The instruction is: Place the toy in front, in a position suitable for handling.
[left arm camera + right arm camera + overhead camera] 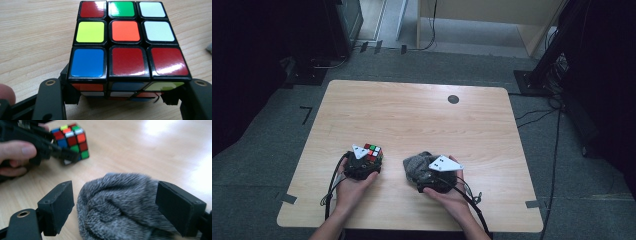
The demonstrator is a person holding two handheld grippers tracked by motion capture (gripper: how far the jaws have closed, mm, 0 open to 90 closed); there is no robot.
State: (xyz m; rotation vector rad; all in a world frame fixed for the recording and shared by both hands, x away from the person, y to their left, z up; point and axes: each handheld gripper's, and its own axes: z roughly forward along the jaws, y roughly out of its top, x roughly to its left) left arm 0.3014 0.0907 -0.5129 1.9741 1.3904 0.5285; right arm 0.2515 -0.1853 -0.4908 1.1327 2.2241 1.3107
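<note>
Cube (130, 47) sits clamped in left claw (362, 162); grey cloth (122, 205) between right claw's (122, 207) parted jaws.

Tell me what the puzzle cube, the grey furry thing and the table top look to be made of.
Puzzle cube: hard black plastic with glossy coloured stickers; light glares off the tiles. Grey furry thing: soft, fuzzy fabric, perhaps plush or knit; matted fibres show, and I cannot tell what item it is. Table top: light wood-grain surface, probably laminate, with a mild sheen.
</note>
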